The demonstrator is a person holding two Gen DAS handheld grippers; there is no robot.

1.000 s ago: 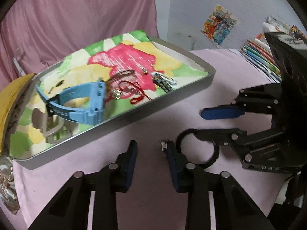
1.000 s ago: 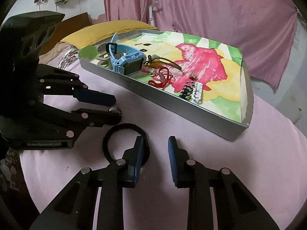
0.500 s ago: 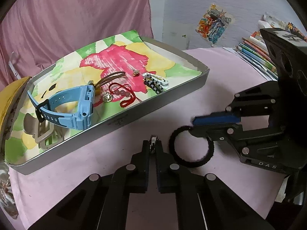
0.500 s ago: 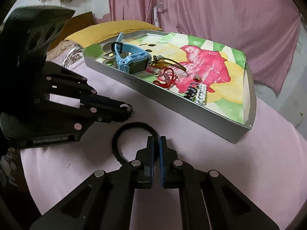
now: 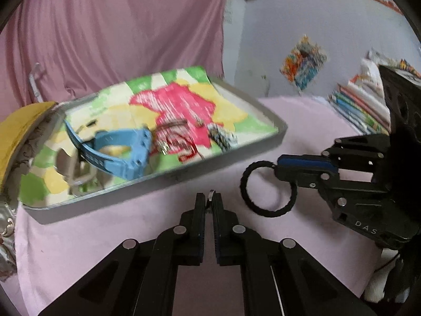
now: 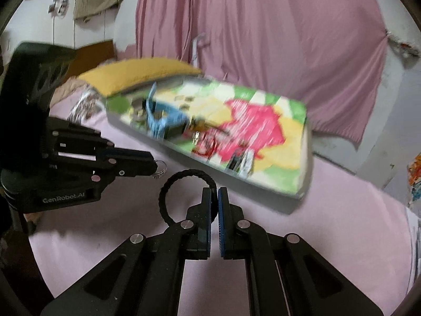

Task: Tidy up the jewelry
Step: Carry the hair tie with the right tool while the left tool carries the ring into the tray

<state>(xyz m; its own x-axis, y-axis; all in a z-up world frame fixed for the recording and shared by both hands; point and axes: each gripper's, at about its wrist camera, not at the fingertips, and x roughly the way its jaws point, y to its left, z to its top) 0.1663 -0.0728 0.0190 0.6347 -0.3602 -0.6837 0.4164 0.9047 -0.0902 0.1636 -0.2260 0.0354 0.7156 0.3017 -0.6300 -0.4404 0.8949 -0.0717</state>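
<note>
Left wrist view: left gripper [image 5: 209, 202] pinched tight on a small silver ring [image 5: 210, 196], just a sliver of metal poking up between the pads, held above the pink cloth [image 5: 105, 237]. Off to the right, right gripper [image 5: 277, 167] clamped on a black braided bracelet [image 5: 268, 188], loop hanging out past the fingertips toward the left gripper. Close together, but not touching as far as can be told.

Right wrist view, same deal from the other side: right gripper [image 6: 214, 192] squeezed together on the black braided bracelet [image 6: 168, 189], loop sticking out up and to the left of the fingers. Left gripper [image 6: 154, 167] coming in from the left with the small silver ring [image 6: 160, 169] dangling at its tip, looks like a couple of thin stacked bands, just beside the top of the bracelet loop.

Behind all that, a grey tray [image 5: 163, 184] lined with green, yellow and pink flowery paper, sitting on the cloth. Inside: blue watch [image 5: 115, 155] on its side toward the left end, something red and stringy [image 5: 189, 152] near the middle, plus a dark-and-white beaded piece [image 5: 222, 137] further right. Pretty motion-blurred, so no finer detail there. Yellow cushion [image 5: 18, 131] touching the tray's left end, stack of books [image 5: 360, 110] at far right, pink curtain [image 6: 263, 39] behind.
</note>
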